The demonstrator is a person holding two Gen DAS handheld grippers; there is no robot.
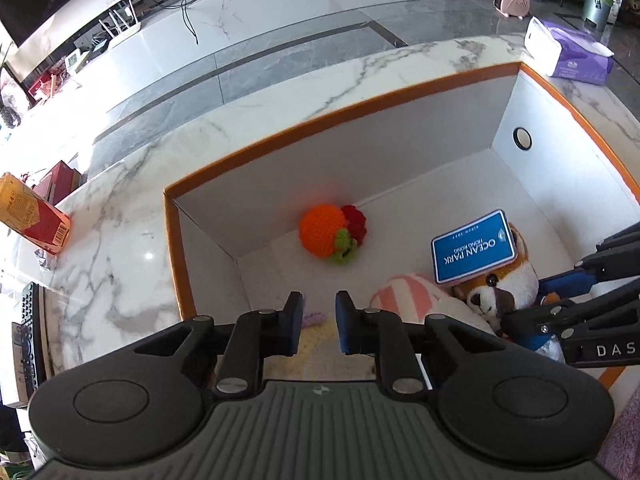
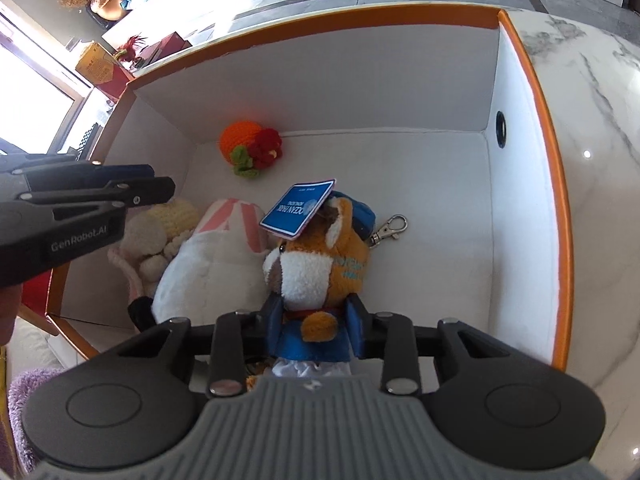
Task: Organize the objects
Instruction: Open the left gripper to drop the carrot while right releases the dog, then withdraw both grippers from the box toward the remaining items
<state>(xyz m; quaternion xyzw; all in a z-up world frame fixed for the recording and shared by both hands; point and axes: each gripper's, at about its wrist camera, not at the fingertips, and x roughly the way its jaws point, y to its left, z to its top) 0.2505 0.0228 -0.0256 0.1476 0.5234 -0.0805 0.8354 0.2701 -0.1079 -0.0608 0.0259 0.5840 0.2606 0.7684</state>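
Observation:
A white box with an orange rim (image 1: 328, 114) (image 2: 556, 184) stands on the marble table. Inside lie an orange crochet ball with red and green trim (image 1: 322, 230) (image 2: 240, 140), a pink-and-white plush (image 1: 412, 290) (image 2: 216, 264), a cream crochet toy (image 2: 168, 216), and a brown fox plush (image 1: 504, 284) (image 2: 320, 256) with a blue Ocean Park tag (image 1: 472, 246) (image 2: 298, 210). My right gripper (image 2: 316, 328) is shut on the fox plush's blue-clothed body, low in the box. My left gripper (image 1: 318, 326) is open and empty above the box's near left part.
A purple tissue pack (image 1: 568, 50) lies on the table beyond the box's far right corner. A red-and-yellow carton (image 1: 34, 214) lies at the table's left edge. A metal clasp (image 2: 388, 228) lies on the box floor beside the fox. A round hole (image 1: 522, 138) is in the box's right wall.

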